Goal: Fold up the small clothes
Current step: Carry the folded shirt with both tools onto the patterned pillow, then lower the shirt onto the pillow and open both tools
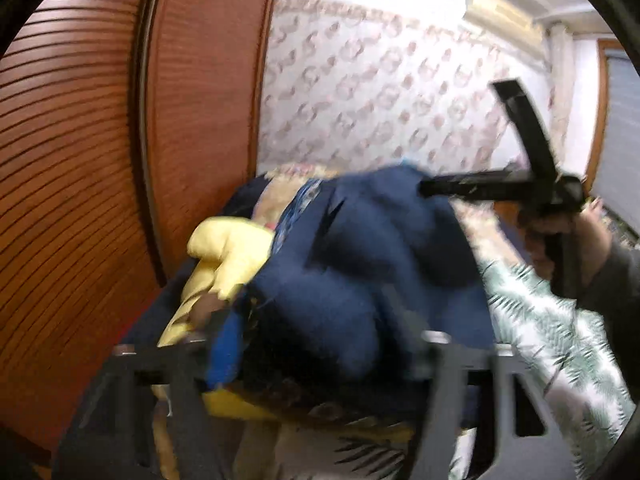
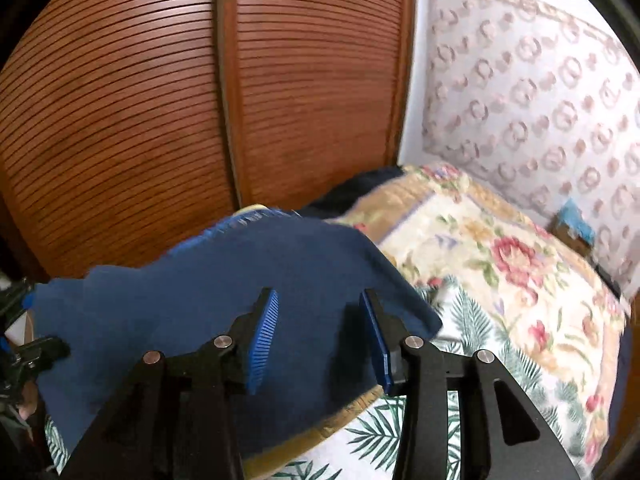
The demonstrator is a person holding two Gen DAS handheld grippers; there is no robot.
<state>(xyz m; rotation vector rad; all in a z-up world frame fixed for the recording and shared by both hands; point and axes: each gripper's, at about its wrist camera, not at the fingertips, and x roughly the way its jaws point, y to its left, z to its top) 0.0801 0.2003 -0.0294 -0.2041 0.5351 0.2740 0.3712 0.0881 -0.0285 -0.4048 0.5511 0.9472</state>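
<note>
The dark navy fabric garment (image 2: 224, 280) lies bunched on the bed's fern-print sheet (image 2: 472, 320), mid-fold; the right claw (image 2: 320, 336) gapes empty above it, the left claw (image 1: 312, 344) is cloth-hidden, grip unclear, so a fresh edge grasp seems next.

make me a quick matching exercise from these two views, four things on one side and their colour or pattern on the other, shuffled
Things:
1. garment under the right gripper
2. closet door
3. bedsheet
4. crumpled cloth beside the garment

Colour or pattern:
A. yellow
B. green leaf print on white
C. navy blue
D. reddish-brown slats

Pairs: 1-C, 2-D, 3-B, 4-A
</note>
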